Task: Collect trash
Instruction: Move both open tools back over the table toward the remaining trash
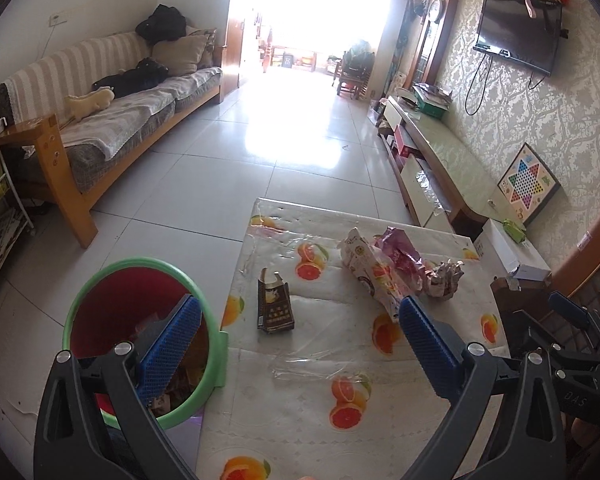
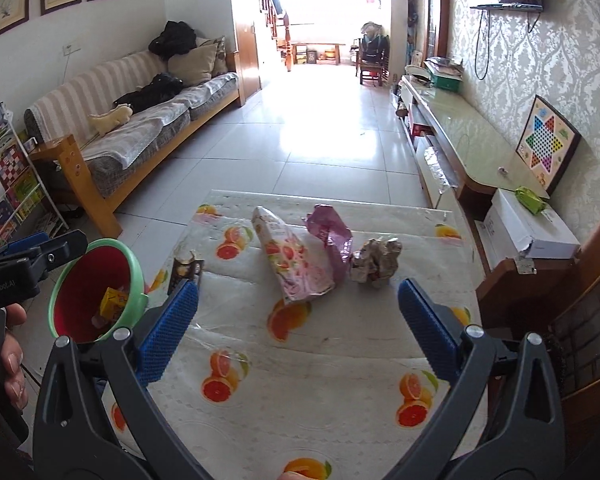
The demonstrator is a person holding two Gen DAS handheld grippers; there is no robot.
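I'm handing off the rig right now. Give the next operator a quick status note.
Left hand-held gripper: open, empty.
Right hand-held gripper: open, empty.
On the table: brown carton, pink snack bag, purple wrapper, crumpled foil ball.
Done: some trash already lies in the green-rimmed bin left of the table.
Left: bin those four pieces.

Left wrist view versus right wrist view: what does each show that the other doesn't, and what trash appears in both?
Only the left wrist view shows the dark carton whole, lying open-topped on the table. Only the right wrist view shows the yellow packet inside the red bin, plus the person's hand holding the left gripper. Both show the pink snack bag, purple wrapper, crumpled paper ball, and the right gripper open and empty.
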